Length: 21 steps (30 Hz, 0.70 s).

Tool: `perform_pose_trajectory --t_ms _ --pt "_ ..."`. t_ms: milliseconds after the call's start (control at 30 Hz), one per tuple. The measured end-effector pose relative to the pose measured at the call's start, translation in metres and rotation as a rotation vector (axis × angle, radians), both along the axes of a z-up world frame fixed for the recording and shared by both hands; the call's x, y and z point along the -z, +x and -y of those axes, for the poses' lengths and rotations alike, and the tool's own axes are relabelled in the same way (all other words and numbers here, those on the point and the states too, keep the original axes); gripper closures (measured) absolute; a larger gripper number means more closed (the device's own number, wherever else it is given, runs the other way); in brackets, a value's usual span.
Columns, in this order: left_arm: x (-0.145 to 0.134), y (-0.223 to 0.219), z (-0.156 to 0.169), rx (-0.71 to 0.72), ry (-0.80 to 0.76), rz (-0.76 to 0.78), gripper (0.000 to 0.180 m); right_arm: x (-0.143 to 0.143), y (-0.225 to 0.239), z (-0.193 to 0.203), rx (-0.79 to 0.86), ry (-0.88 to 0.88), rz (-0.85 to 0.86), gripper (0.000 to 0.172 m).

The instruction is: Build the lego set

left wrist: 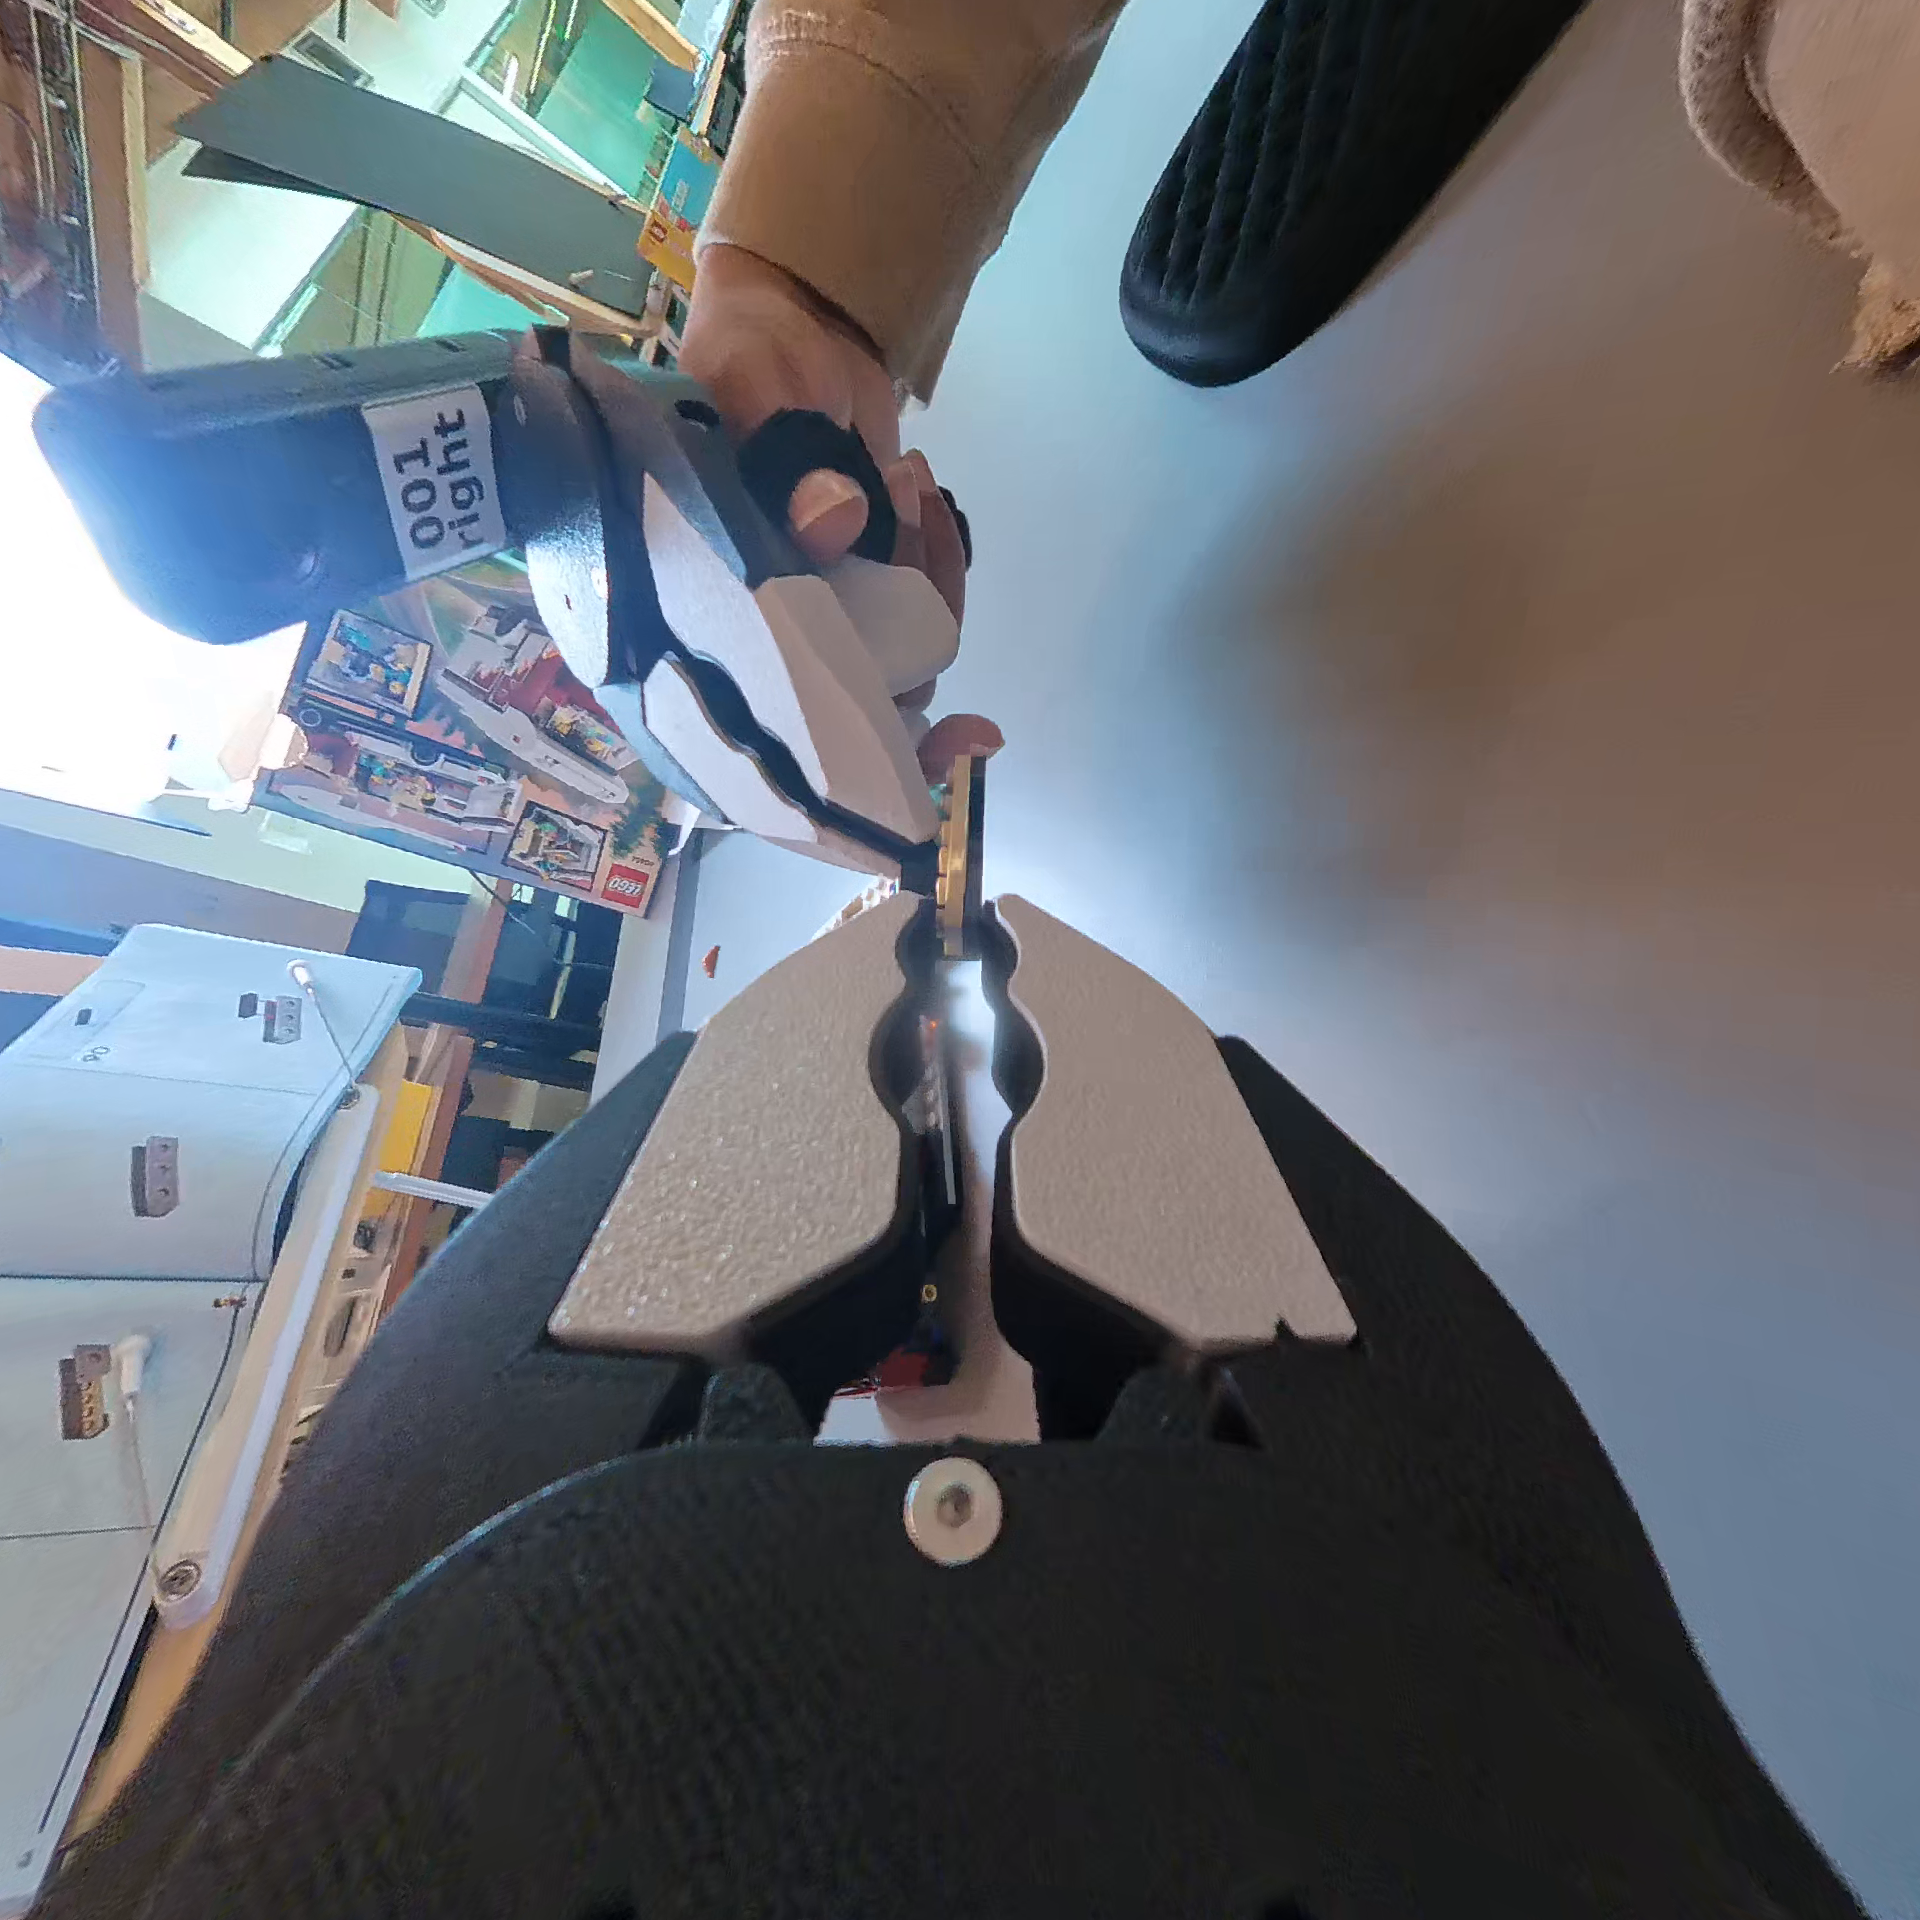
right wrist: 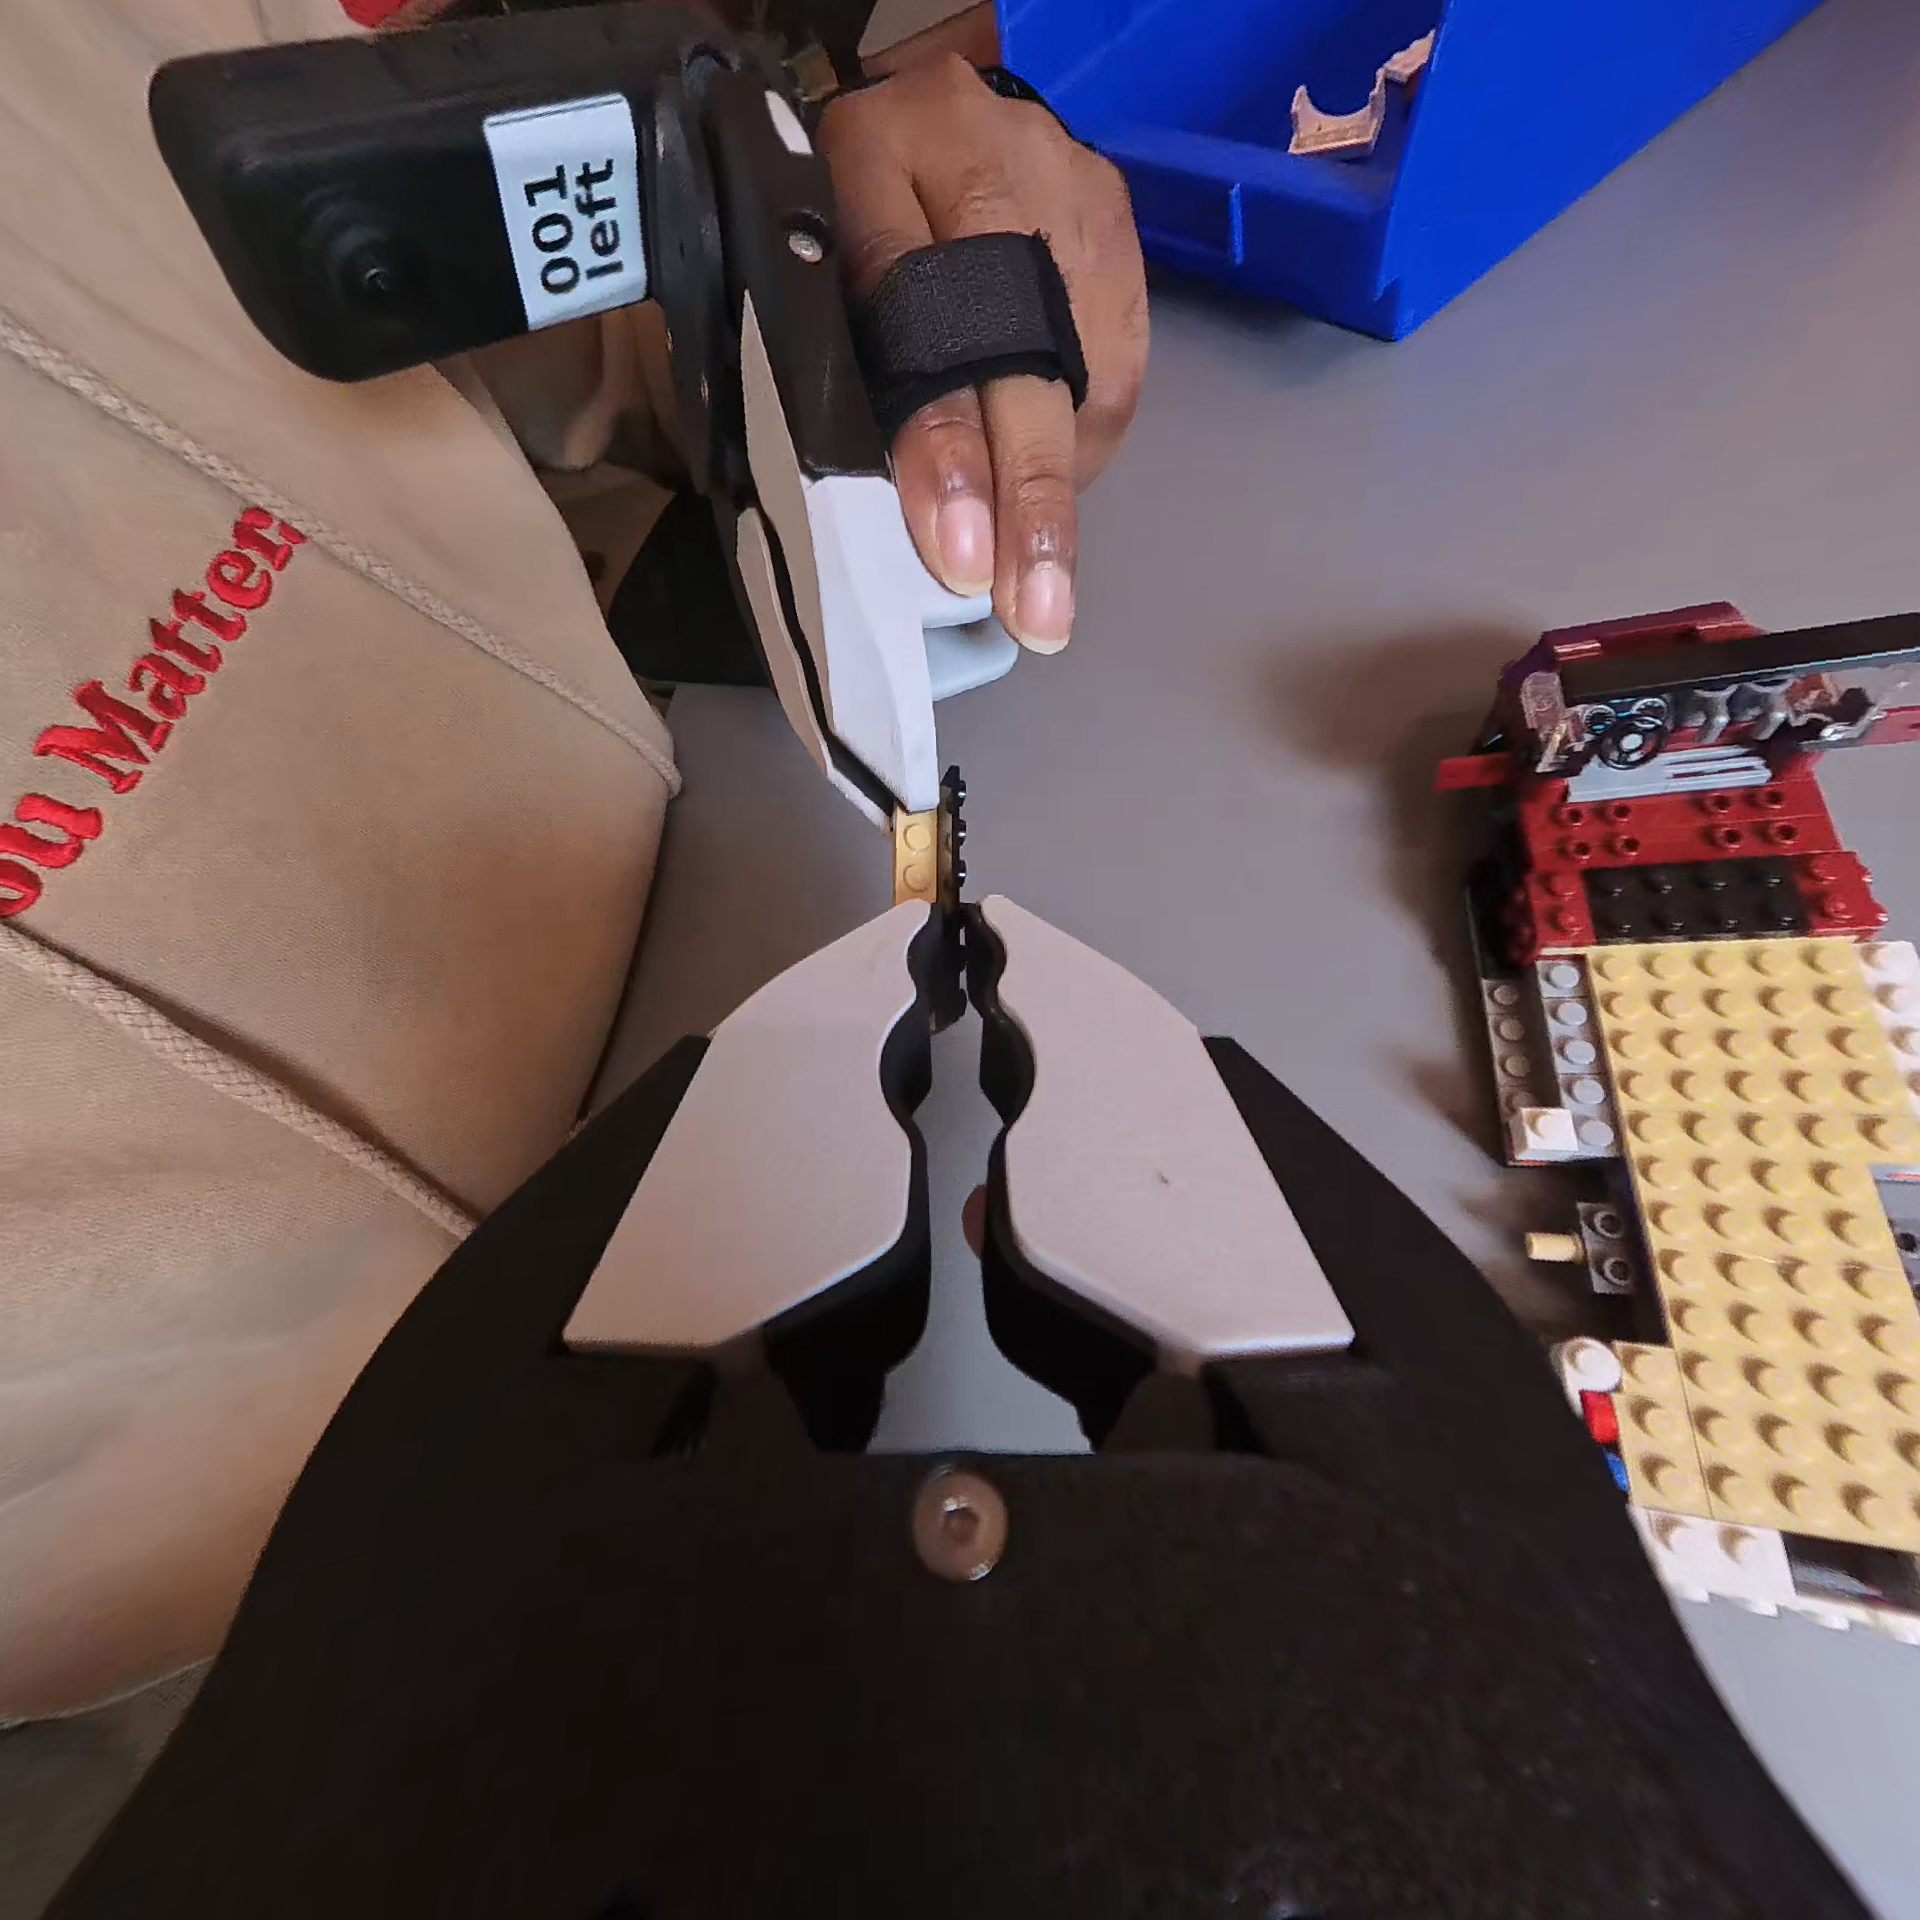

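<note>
A small stack of two thin toy brick plates, one tan point(right wrist: 916, 860) and one black point(right wrist: 954, 831), hung in the air above the grey table point(right wrist: 1299, 582), held between the two grippers; the right gripper point(right wrist: 951, 914) had its jaws almost closed and pinched the near end of the stack, with the black plate running down between its pads; the left gripper point(right wrist: 902, 821) came in from the far side and its jaws were also narrow, squeezing the other end of the tan plate; in the left wrist view the left gripper point(left wrist: 961, 914) had the tan plate point(left wrist: 958, 831) edge-on between its tips, and the right gripper point(left wrist: 914, 847) met it from the far left; a hand point(right wrist: 987, 312) with a black strap over two fingers held the left gripper, and another hand point(left wrist: 831, 436) in a beige sleeve held the right one; to the left in the right wrist view was a beige sweatshirt point(right wrist: 260, 831) with red stitched letters; to the right on the table lay a toy brick model point(right wrist: 1714, 1091) with a big tan studded floor and a dark red part at its far end; far away stood a blue bin point(right wrist: 1403, 156); in the left wrist view a toy box point(left wrist: 447, 727) with pictures stood far off to the left, and a black mesh armrest point(left wrist: 1299, 187) showed at the far right.
</note>
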State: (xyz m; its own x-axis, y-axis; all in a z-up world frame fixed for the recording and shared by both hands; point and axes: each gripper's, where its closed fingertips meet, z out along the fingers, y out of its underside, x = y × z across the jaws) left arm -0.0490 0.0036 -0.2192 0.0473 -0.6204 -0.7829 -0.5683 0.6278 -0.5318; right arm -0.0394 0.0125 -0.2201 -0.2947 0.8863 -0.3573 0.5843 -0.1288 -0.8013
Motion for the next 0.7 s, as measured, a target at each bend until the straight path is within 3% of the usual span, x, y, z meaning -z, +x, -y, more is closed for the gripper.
perform_pose_trajectory --t_ms 133,400,500,700 --pt "0.001 -0.003 -0.009 -0.031 -0.059 0.069 0.171 0.003 -0.001 -0.01 0.029 0.015 -0.003 0.168" --pt "0.001 -0.011 -0.027 -0.07 -0.727 0.366 0.148 0.024 0.004 -0.025 0.047 0.251 0.054 0.169" --pt "0.017 -0.009 -0.029 -0.092 -0.843 0.332 0.146 0.034 0.0 -0.022 0.008 0.321 0.072 0.169" --pt "0.046 -0.007 -0.026 -0.142 -0.837 0.17 0.163 0.045 -0.015 -0.018 -0.057 0.416 0.082 0.169"
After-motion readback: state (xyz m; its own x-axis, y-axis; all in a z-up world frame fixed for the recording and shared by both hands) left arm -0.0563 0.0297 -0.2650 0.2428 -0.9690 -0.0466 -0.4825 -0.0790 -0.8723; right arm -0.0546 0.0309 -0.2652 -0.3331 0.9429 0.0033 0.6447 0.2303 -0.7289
